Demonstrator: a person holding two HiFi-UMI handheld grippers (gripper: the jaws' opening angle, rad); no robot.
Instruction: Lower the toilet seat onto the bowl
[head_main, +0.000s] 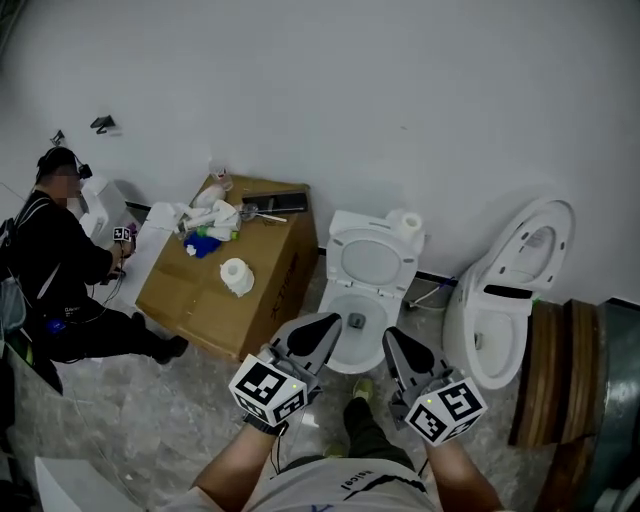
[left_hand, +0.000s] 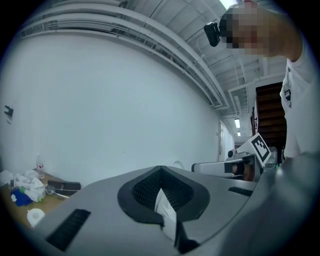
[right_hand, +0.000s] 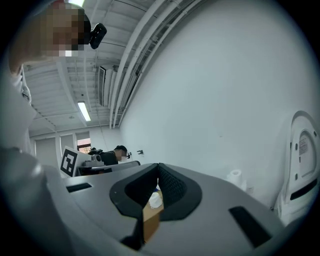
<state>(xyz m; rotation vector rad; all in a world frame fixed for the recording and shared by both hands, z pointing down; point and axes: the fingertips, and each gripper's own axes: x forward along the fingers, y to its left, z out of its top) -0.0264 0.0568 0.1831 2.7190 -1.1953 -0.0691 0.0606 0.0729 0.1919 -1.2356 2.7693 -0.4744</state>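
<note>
Left gripper (head_main: 322, 326): jaws clenched, empty | Right gripper (head_main: 396, 342): jaws clenched, empty | Toilet seat (head_main: 340, 250): raised, leaning back behind the open bowl (head_main: 392, 312), just ahead of both grippers | Toilet roll (head_main: 408, 225): on the tank

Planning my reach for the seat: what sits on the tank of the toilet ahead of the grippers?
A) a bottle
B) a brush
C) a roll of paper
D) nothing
C: the head view shows a white roll of paper standing on the tank.
</note>
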